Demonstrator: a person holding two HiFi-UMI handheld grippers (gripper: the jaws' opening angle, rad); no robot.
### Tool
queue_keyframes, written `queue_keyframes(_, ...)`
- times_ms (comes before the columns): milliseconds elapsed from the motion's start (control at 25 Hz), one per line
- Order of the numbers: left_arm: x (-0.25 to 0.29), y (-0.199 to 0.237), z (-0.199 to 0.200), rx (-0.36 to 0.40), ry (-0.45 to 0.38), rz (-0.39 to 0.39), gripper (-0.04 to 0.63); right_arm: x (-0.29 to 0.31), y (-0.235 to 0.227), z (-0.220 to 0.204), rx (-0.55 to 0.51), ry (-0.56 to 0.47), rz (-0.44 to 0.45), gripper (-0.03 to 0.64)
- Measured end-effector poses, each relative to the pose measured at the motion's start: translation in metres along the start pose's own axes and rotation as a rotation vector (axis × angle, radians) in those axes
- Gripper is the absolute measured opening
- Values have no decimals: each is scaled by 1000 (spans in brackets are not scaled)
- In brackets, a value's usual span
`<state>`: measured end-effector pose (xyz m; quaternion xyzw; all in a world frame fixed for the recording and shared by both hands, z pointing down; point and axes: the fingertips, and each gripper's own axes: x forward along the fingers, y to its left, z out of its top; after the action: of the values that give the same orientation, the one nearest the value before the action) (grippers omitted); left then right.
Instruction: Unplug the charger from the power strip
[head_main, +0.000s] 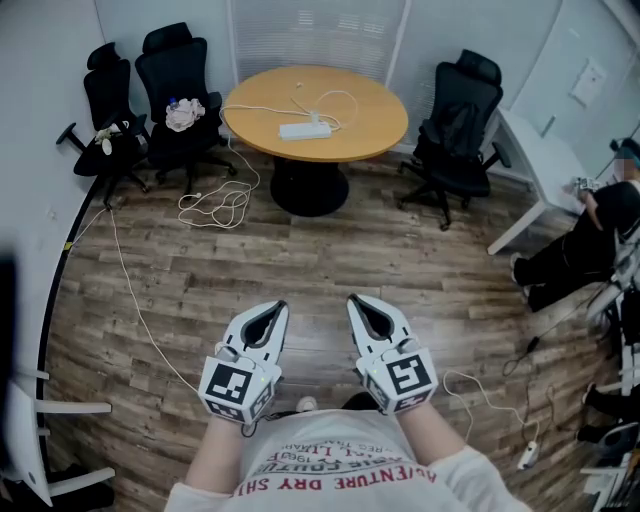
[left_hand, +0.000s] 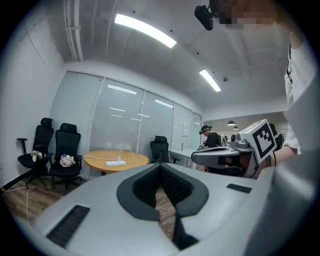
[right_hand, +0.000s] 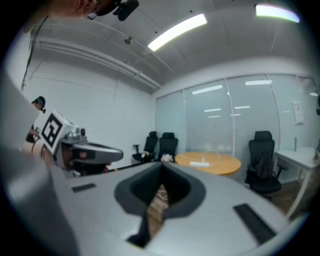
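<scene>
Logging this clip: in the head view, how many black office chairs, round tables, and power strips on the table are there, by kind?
Black office chairs: 3
Round wooden table: 1
White power strip: 1
Total: 5

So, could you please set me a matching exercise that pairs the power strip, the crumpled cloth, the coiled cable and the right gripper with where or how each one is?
Column one:
1. power strip
2. crumpled cloth
3. coiled cable
4. right gripper

Column two:
A. on the wooden floor, left of the table's base
B. jaws together, holding nothing
C. on the round table
D. on the seat of a black chair

Pairs: 1-C, 2-D, 3-A, 4-B.
</scene>
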<state>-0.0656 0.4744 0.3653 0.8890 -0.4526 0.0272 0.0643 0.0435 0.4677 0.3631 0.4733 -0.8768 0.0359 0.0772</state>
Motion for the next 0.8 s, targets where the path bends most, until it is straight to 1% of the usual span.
queue_keyframes(160, 2, 20, -7, -33, 5, 26, 32, 17, 2, -13, 50, 18, 47, 29)
queue_keyframes(320, 19, 36, -11, -43, 12, 70, 32, 41, -19, -19, 37, 46, 49, 29)
queue_keyframes(440, 35, 54, -11, -43, 14, 109, 32, 66, -36, -18, 33, 43, 62, 29)
queue_keyframes(600, 67, 79, -10, -31, 23, 173, 32, 109, -63, -17, 44, 35, 118, 29)
queue_keyframes(800, 126, 108, 5, -12, 26, 252, 32, 165, -113, -3, 42, 15, 186, 29)
